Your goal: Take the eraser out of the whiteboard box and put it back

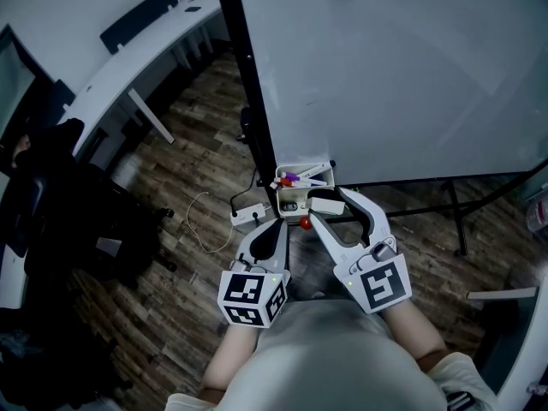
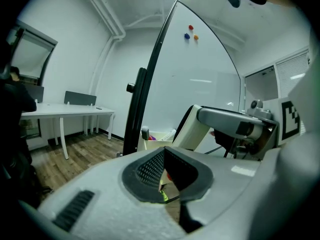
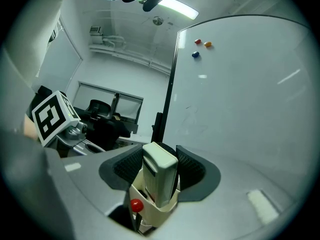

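Observation:
A small cream whiteboard box (image 1: 289,200) hangs at the lower left corner of the whiteboard (image 1: 385,75), with markers (image 1: 300,176) in it. My right gripper (image 1: 329,202) is shut on the white eraser (image 1: 325,208), just above the box's near side. In the right gripper view the eraser (image 3: 159,171) stands upright between the pads of the right gripper (image 3: 159,165), its lower end inside the box (image 3: 150,214) beside a red knob (image 3: 136,204). My left gripper (image 1: 278,228) hangs just left of the box, shut and holding nothing; the left gripper view shows the left gripper (image 2: 165,171) with its pads together.
The whiteboard's black frame post (image 1: 248,84) and stand legs (image 1: 454,221) rise from the wooden floor. A power strip with a cable (image 1: 248,215) lies near the box. A white desk (image 1: 128,67) and a black chair (image 1: 51,204) stand to the left. Coloured magnets (image 3: 200,46) dot the board.

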A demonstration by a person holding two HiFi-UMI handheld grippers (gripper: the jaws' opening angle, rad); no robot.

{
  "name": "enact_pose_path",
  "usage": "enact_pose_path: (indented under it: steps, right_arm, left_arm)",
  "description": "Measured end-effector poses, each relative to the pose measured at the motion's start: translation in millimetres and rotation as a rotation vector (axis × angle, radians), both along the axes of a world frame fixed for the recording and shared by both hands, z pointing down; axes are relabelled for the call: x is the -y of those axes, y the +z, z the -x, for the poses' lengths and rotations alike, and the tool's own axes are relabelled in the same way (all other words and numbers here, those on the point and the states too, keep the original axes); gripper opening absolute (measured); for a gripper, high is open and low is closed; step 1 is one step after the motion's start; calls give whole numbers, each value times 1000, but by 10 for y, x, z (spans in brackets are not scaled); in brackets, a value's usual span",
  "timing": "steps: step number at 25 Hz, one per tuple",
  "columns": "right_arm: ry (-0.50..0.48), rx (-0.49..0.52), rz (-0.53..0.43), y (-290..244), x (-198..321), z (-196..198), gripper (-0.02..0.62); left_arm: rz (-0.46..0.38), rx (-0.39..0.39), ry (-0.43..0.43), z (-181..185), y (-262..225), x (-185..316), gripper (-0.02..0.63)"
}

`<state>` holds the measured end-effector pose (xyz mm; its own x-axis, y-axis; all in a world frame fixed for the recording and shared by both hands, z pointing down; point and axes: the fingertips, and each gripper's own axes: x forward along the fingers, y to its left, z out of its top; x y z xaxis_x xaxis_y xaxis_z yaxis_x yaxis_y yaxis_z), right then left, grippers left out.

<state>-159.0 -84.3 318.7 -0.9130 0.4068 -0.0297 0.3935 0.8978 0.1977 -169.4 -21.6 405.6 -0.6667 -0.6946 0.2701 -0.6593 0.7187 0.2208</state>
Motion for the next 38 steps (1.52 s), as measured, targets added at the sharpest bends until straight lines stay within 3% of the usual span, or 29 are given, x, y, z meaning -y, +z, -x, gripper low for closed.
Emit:
enact_pose_path:
  steps: [8,13,38]
  right_arm:
    - [-14,-15,3,73,35,94,218]
    - [-29,-28,-7,137,40,142,218]
    - [-66,-199,-24,765,82,344,216]
  left_arm:
    - [-46,26,19,56,-75,62,3]
    - [-25,39,15,97,-62,88,3]
    - [-17,-14,3,292,68,169,4]
